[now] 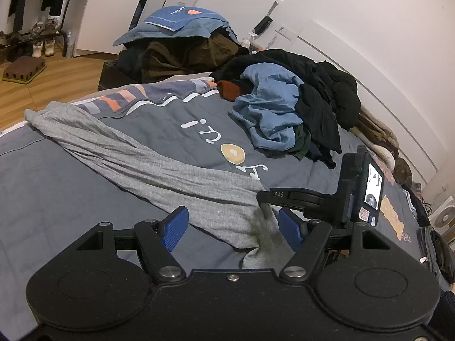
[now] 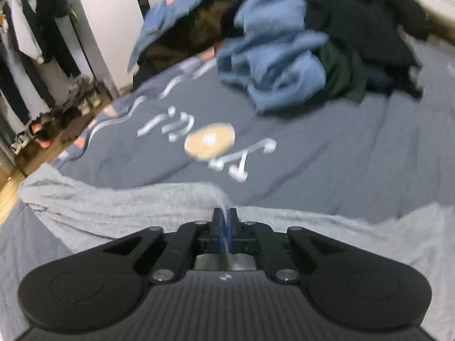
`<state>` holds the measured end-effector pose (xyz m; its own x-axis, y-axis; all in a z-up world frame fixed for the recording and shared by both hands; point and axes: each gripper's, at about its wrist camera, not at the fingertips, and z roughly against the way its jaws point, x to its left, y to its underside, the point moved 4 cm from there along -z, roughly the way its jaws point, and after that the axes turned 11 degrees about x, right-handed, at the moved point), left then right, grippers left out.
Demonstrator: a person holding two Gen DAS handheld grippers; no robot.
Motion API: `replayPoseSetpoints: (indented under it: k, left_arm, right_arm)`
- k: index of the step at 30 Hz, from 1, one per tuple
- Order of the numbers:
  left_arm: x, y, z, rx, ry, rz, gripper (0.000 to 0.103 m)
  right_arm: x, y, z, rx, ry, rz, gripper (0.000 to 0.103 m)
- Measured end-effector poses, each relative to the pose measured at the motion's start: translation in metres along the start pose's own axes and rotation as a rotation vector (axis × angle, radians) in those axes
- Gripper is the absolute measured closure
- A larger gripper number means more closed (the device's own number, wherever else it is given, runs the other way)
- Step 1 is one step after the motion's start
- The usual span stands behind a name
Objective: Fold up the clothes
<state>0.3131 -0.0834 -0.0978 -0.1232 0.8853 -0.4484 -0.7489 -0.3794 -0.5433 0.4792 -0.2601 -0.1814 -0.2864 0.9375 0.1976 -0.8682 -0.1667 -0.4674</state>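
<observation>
The grey garment (image 1: 136,153) lies strung out across the bed (image 1: 57,176), running from the middle left of the left wrist view down to the lower centre, bunched into long ridges rather than spread flat. The right gripper (image 2: 225,221) has its jaws pressed together on a pinch of that grey cloth at the lower centre of its view. The left gripper (image 1: 233,227) hovers over the cloth's near end with jaws wide and nothing between them.

The knit looks thin, light and limp; I judge it will drape and stretch from any single pinch, so an edge or corner held at two points would carry it better than a mid-cloth fold.

What kind of garment it is I cannot make out: no collar, sleeve or hem shows clearly. The right wrist view is smeared with blur. A heap of clothes (image 1: 284,108) sits in the upper right, its lower layers buried.
</observation>
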Motion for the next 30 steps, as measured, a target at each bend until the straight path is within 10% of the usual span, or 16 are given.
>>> replayPoseSetpoints:
  k: [11,30]
  left_arm:
    - [0.002,0.0,0.001,0.003,0.008,0.015,0.034]
    - [-0.071,0.065,-0.016,0.09,0.116,-0.248,0.033]
  right_arm:
    - [-0.021,0.051,0.106,-0.234,-0.08,-0.172,0.059]
    - [-0.085,0.29,0.24,-0.408,0.297,-0.496,0.034]
